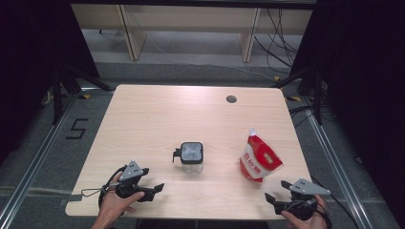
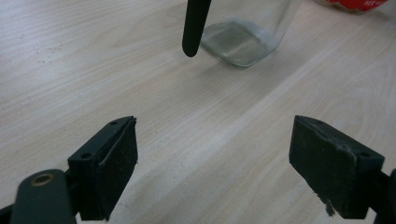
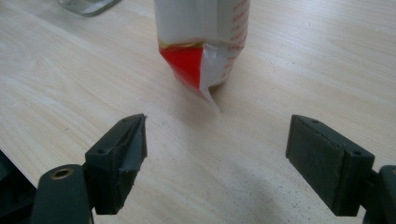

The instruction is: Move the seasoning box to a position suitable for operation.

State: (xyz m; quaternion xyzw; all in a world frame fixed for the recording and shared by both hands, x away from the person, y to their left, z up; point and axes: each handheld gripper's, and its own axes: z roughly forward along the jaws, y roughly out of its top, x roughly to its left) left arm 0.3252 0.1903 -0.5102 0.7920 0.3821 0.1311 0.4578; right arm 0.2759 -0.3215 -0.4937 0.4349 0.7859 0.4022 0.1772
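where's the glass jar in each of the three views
High view: the glass jar stands at the table's middle, black lid on, left of the red and white pouch.
Left gripper view: top centre, its clear base shows beyond the open left tool.
Right gripper view: top left corner, a sliver of its base.
Shared landmark: the pouch, at the top right edge of the left gripper view and top centre of the right gripper view.
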